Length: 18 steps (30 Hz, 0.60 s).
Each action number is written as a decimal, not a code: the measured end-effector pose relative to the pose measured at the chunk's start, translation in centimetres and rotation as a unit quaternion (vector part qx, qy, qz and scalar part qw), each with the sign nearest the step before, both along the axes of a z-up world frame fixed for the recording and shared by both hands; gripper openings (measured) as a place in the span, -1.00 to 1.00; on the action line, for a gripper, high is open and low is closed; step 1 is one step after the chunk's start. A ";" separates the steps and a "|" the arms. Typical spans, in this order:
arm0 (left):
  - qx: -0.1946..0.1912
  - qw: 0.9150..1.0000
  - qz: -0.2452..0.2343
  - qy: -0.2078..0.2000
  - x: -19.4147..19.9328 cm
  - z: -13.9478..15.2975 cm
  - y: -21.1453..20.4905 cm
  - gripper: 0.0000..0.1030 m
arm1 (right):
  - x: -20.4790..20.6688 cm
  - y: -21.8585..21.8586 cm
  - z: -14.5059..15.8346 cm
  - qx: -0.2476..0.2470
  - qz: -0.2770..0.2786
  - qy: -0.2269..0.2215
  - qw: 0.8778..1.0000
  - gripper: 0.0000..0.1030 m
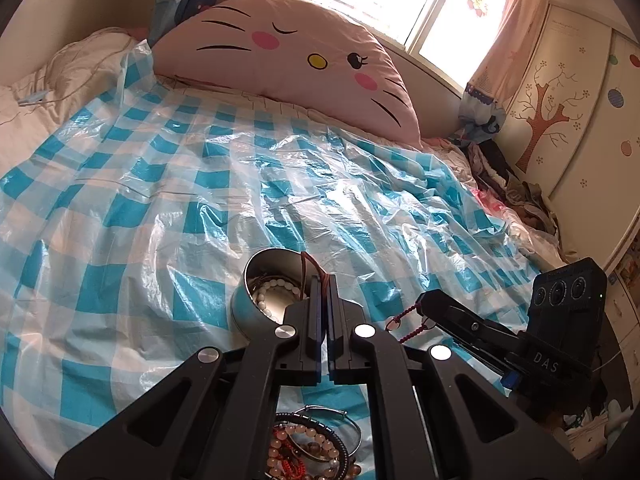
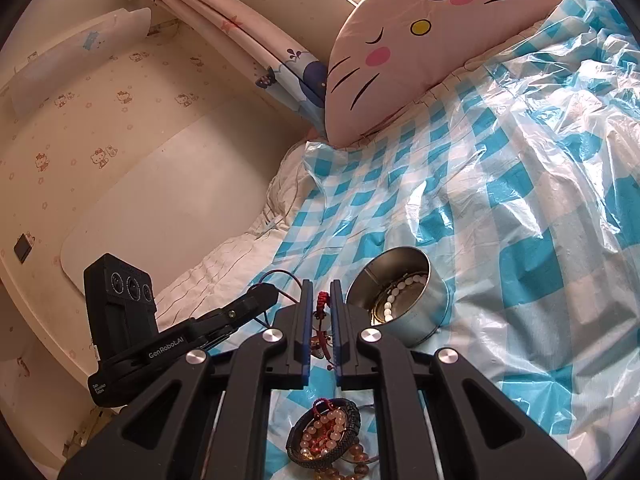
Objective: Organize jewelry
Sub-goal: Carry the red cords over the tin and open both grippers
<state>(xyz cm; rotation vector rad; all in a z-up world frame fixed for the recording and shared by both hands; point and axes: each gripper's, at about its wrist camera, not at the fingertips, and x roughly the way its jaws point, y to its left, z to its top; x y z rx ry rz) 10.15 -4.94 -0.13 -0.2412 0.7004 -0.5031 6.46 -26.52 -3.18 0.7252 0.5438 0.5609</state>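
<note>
My left gripper (image 1: pixel 325 280) is shut on a thin red-brown cord (image 1: pixel 311 261) that loops up from its tips, just right of a round metal tin (image 1: pixel 244 304). A white bead bracelet (image 1: pixel 267 294) lies inside the tin. My right gripper (image 2: pixel 321 286) is shut on a red braided bracelet (image 2: pixel 322 300) with a small pendant, which hangs between its fingers. The tin (image 2: pixel 420 316) stands tilted just right of it. A pile of beaded and braided bracelets (image 2: pixel 326 436) lies on the cover below both grippers. In the right wrist view, the left gripper (image 2: pixel 266 294) is at the left.
A crinkled blue-and-white checked plastic sheet (image 1: pixel 200 184) covers the bed. A large pink cat-face pillow (image 1: pixel 288 60) leans at the head under a window. Clothes (image 1: pixel 516 192) are heaped by the wardrobe at the right. A wall (image 2: pixel 120 120) runs along the bed's other side.
</note>
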 end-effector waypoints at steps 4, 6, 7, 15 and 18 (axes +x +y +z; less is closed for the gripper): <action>-0.002 1.000 -0.002 0.003 1.2 -0.3 -0.7 -0.96 | 1.3 0.4 0.6 -0.003 -0.002 -0.009 1.000 -0.82; -0.001 1.000 -0.002 0.005 1.9 -0.5 -1.1 -0.96 | 2.1 0.6 0.8 -0.008 -0.004 -0.012 1.000 -0.82; -0.001 1.000 -0.002 0.005 2.2 -0.6 -1.2 -0.96 | 2.5 0.8 0.9 -0.009 -0.004 -0.013 1.000 -0.82; 0.007 1.000 0.007 0.013 5.0 -1.9 -2.3 -0.96 | 5.8 2.4 0.6 -0.048 -0.006 -0.010 0.999 -0.81; 0.030 0.999 0.017 0.032 6.2 -3.3 -2.6 -0.94 | 7.5 3.4 -0.5 -0.081 -0.001 0.014 0.997 -0.66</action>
